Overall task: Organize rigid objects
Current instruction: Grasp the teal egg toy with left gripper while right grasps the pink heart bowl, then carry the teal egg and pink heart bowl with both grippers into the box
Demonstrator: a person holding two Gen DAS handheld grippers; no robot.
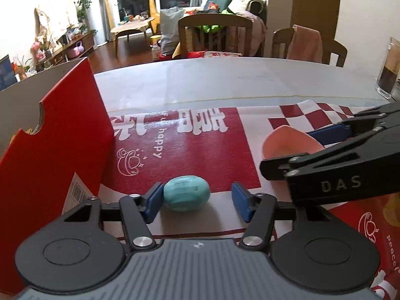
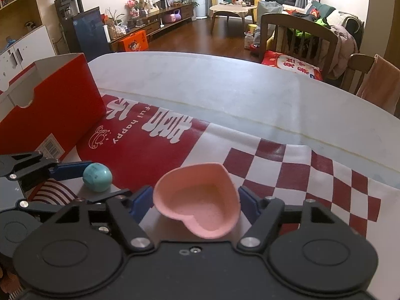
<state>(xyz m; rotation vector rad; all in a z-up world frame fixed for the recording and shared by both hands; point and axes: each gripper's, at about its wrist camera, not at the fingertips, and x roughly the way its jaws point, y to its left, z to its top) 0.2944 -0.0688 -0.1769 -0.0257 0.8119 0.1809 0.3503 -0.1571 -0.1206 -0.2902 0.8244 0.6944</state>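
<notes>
- So, both handheld grippers are down low over the table [image 2: 200,80], which has a red and white printed cloth [image 2: 287,175] spread on it
- left gripper [image 1: 197,198]: its blue pads sit on either side of a small teal egg [image 1: 187,193] that's lying on the cloth; the left-hand pad looks like it's touching the egg's end, the other one clearly has a gap, so the jaws aren't clamped on it
- right gripper [image 2: 196,203]: a pink heart-shaped dish [image 2: 200,205] is between its fingers, tilted with the point toward the camera; the pads are right at the dish's sides, but I honestly can't tell if they're actually squeezing it or just beside it
- from the right wrist view the egg [image 2: 97,177] is just to the left of the dish, with the left gripper's blue pad against it
- a red cardboard box [image 2: 50,105] stands open at the left edge of the cloth, near the egg, barcode sticker on the side facing us
- a glass [image 1: 388,75] with something dark in it sits far off on the right of the table, and wooden chairs [image 1: 215,35] stand behind it
</notes>
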